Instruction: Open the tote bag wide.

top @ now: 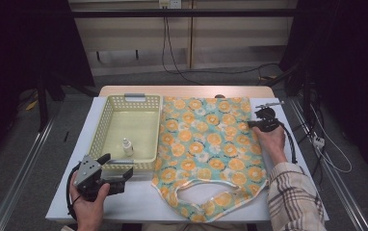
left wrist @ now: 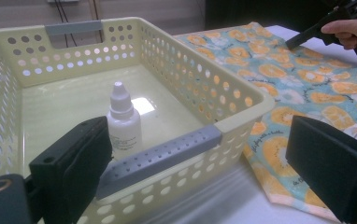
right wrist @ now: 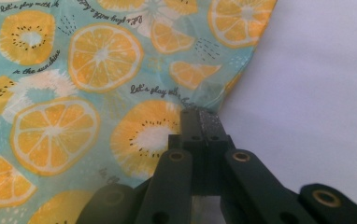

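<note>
Fabric (top: 206, 154) printed with orange slices on pale blue lies flat across the middle and right of the desk (top: 71, 202); it looks like a bag, with a handle loop at the edge nearest you; its left side touches the basket (top: 106, 111). Your right gripper (top: 250, 124) sits at the cloth's right edge, toward the far end; its jaws are closed, and in the right gripper view (right wrist: 203, 122) they pinch the very hem of the fabric (right wrist: 97, 93) where the print meets the white desk (right wrist: 317, 84); the cloth puckers slightly at the tips. No earlier moment is needed to read that grip; the pads press together on the material.

Your left gripper (top: 118, 169) rests at the near left corner of the desk, just in front of the basket; its jaws stand wide apart and hold nothing; in the left gripper view (left wrist: 200, 163) they frame the basket's near wall and its grey handle (left wrist: 160, 156). The basket (left wrist: 242, 100) is pale yellow with punched holes; a small white dropper bottle (left wrist: 123, 122) stands upright inside it, close to the near wall; the same bottle (top: 127, 147) shows from above. Your right hand (left wrist: 352, 29) appears far off over the fabric (left wrist: 303, 79).
</note>
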Demonstrator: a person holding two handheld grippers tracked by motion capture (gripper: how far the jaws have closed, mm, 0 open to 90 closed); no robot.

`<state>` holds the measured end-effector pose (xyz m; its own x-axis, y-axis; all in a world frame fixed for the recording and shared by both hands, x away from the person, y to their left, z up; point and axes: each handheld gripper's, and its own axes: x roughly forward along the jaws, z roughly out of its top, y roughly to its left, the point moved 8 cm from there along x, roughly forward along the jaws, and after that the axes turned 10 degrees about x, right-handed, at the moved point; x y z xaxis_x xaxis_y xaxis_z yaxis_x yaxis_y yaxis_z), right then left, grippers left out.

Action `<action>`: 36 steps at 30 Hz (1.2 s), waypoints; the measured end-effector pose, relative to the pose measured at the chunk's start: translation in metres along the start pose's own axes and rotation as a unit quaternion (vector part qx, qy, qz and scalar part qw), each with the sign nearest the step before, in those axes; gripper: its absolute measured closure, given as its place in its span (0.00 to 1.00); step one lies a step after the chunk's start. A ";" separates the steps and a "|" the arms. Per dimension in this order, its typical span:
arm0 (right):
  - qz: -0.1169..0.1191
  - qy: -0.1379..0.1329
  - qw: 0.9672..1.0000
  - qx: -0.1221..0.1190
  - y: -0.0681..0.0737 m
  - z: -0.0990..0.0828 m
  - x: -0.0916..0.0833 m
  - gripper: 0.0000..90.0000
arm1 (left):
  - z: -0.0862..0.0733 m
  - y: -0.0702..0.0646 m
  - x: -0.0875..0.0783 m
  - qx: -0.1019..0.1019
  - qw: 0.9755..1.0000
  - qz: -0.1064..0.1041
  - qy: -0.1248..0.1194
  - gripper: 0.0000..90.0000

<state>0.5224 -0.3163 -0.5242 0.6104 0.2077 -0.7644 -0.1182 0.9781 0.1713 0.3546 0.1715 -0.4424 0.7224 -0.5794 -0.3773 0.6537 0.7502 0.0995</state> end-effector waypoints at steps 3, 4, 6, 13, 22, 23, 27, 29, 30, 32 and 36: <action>-0.003 -0.007 1.000 0.007 -0.003 0.000 -0.002 1.00 | 0.000 0.000 -0.001 0.000 1.000 0.000 -0.001 0.07; -0.004 -0.006 1.000 0.010 -0.004 -0.001 -0.004 1.00 | 0.000 0.000 0.000 0.001 1.000 -0.001 0.000 0.07; -0.006 -0.009 1.000 0.013 -0.006 -0.001 -0.006 1.00 | 0.000 -0.001 0.000 0.001 1.000 0.000 0.000 0.07; -0.017 -0.020 0.999 0.022 -0.016 0.000 -0.016 1.00 | 0.000 0.000 -0.001 0.000 1.000 0.000 -0.001 0.07; -0.040 -0.032 0.998 0.042 -0.034 -0.011 -0.031 1.00 | 0.000 -0.001 -0.001 0.000 1.000 0.001 -0.001 0.07; -0.042 -0.035 0.998 0.037 -0.037 -0.013 -0.032 1.00 | 0.000 -0.001 -0.001 0.000 1.000 0.000 0.000 0.07; -0.054 -0.033 0.997 0.033 -0.045 -0.020 -0.039 1.00 | 0.000 -0.001 0.000 0.001 1.000 -0.001 -0.001 0.07; -0.057 -0.024 0.997 0.034 -0.049 -0.027 -0.041 1.00 | 0.001 -0.002 0.000 0.003 1.000 -0.003 -0.001 0.07; -0.061 -0.025 0.997 0.031 -0.051 -0.029 -0.043 1.00 | 0.001 -0.002 0.000 0.001 1.000 -0.004 -0.002 0.07; -0.061 -0.024 0.997 0.030 -0.053 -0.032 -0.046 1.00 | 0.001 -0.002 0.000 0.003 1.000 -0.004 -0.002 0.07; -0.067 -0.009 0.998 0.013 -0.057 -0.040 -0.052 1.00 | 0.001 -0.003 0.000 0.003 1.000 -0.008 -0.001 0.07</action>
<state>0.4662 -0.3818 -0.5193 0.6340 0.0737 -0.7698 -0.0136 0.9964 0.0842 0.3532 0.1687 -0.4422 0.7125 -0.5914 -0.3776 0.6662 0.7390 0.0997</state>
